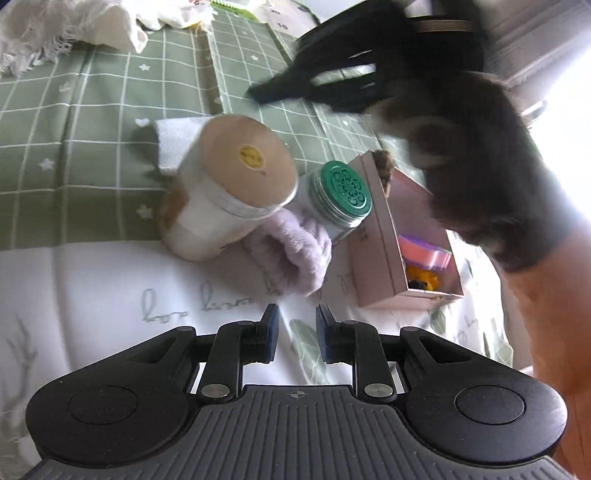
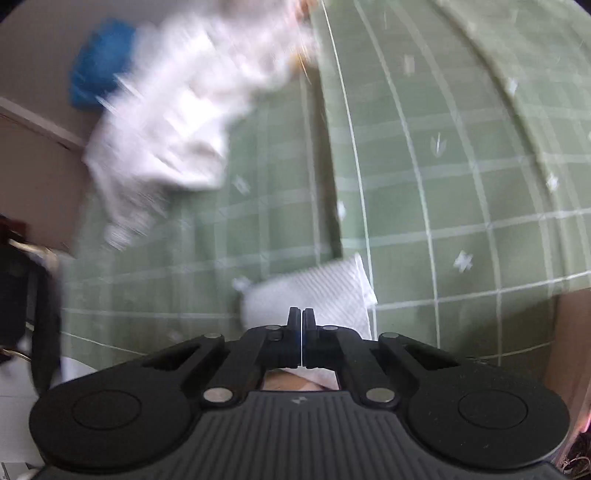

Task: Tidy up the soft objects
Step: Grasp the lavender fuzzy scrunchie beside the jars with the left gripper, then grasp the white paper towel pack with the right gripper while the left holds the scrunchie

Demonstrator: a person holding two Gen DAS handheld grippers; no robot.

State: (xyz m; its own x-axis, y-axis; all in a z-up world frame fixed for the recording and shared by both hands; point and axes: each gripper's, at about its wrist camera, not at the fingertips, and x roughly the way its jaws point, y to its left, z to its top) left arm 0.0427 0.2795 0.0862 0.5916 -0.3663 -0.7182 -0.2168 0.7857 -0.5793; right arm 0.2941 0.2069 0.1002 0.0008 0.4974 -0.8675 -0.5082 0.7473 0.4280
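In the left wrist view my left gripper (image 1: 297, 321) is open and empty, low over a white printed cloth (image 1: 110, 295). Ahead of it a fluffy lilac soft item (image 1: 291, 251) lies partly under a big tan-lidded jar (image 1: 229, 184) and a green-lidded jar (image 1: 340, 192). A pink open box (image 1: 384, 236) holds soft items. The right gripper (image 1: 343, 81) appears blurred above the box, and a dark furry toy (image 1: 487, 162) hangs beside it. In the right wrist view my right gripper (image 2: 302, 314) has its jaws together; nothing shows between them. A folded white towel (image 2: 314, 291) lies below.
A green checked bedspread (image 1: 92, 140) covers the surface. A fringed cream cloth (image 1: 62, 33) lies at the far left, also blurred in the right wrist view (image 2: 173, 110). A blue object (image 2: 99, 62) sits beyond it. A folded white towel (image 1: 173, 144) lies behind the big jar.
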